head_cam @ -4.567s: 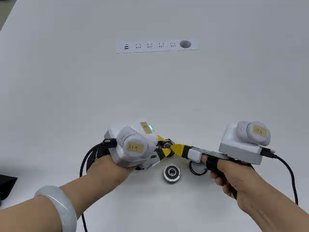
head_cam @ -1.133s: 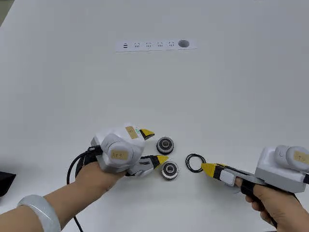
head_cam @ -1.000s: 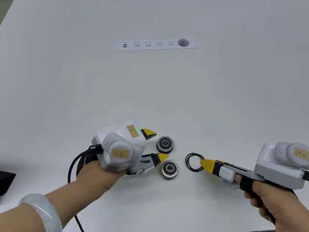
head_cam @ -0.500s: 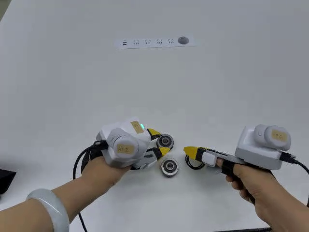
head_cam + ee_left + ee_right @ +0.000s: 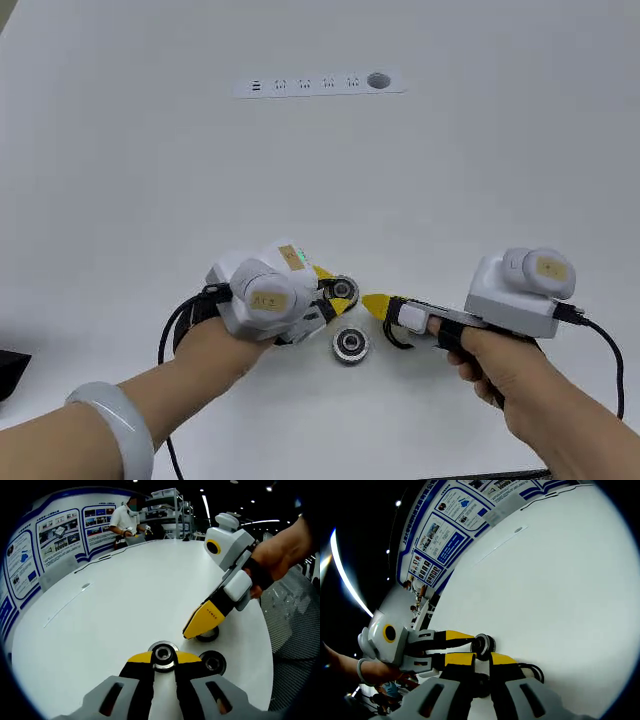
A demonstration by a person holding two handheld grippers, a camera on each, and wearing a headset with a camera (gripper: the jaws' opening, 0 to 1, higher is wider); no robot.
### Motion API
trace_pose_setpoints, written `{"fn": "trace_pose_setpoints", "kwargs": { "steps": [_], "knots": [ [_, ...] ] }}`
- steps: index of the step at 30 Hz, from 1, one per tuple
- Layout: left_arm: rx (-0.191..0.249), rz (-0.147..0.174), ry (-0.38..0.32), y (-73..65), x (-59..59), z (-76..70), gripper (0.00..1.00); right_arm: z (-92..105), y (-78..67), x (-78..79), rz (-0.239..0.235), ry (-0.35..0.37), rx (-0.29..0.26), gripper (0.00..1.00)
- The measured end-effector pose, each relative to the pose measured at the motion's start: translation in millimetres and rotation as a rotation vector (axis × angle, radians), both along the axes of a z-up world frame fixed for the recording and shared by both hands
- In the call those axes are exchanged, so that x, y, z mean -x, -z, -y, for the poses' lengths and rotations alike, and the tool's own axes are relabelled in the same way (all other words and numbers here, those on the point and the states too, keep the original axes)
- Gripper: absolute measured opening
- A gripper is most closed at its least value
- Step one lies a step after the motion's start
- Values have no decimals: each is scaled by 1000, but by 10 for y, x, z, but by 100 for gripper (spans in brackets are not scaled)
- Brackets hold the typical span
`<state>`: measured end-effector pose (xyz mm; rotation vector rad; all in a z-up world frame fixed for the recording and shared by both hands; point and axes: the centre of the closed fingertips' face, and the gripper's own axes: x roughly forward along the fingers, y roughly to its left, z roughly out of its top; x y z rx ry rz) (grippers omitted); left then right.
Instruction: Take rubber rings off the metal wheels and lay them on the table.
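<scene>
Metal wheel (image 5: 343, 290), round, tight in left tool (image 5: 162, 661); yellow wedge-tipped right tool (image 5: 373, 304) closed.

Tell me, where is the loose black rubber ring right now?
In the head view, the rubber ring lies flat on the table beneath the right gripper, just right of the nearer metal wheel.

Table (image 5: 450, 180) holds a wheel (image 5: 350, 343), ring (image 5: 207, 638), power strip (image 5: 318, 84).

Far wheel (image 5: 342, 291), near wheel (image 5: 351, 343) flat on table (image 5: 450, 180); black ring (image 5: 386, 338) beside.
</scene>
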<state>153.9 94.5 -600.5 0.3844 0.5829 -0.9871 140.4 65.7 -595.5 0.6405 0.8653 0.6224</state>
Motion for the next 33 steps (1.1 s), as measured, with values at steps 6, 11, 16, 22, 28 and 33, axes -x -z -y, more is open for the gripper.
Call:
{"fn": "trace_pose_setpoints", "kwargs": {
  "steps": [6,11,16,22,28,33],
  "knots": [
    [-2,-6,2,11,-26,14,14,-4,31,-26,-15,11,-15,14],
    [-4,-10,6,18,-19,10,14,-38,71,-47,-30,17,-26,16],
    [-6,-11,9,20,-14,8,14,-60,110,-72,-46,29,-35,16],
    [-6,-10,9,18,-9,3,13,-87,142,-94,-66,43,-54,17],
    [-8,-11,7,13,-9,-2,13,-120,170,-93,-90,60,-79,17],
    [-8,-10,9,12,-8,-4,13,-124,181,-98,-103,77,-108,17]
  ]
}}
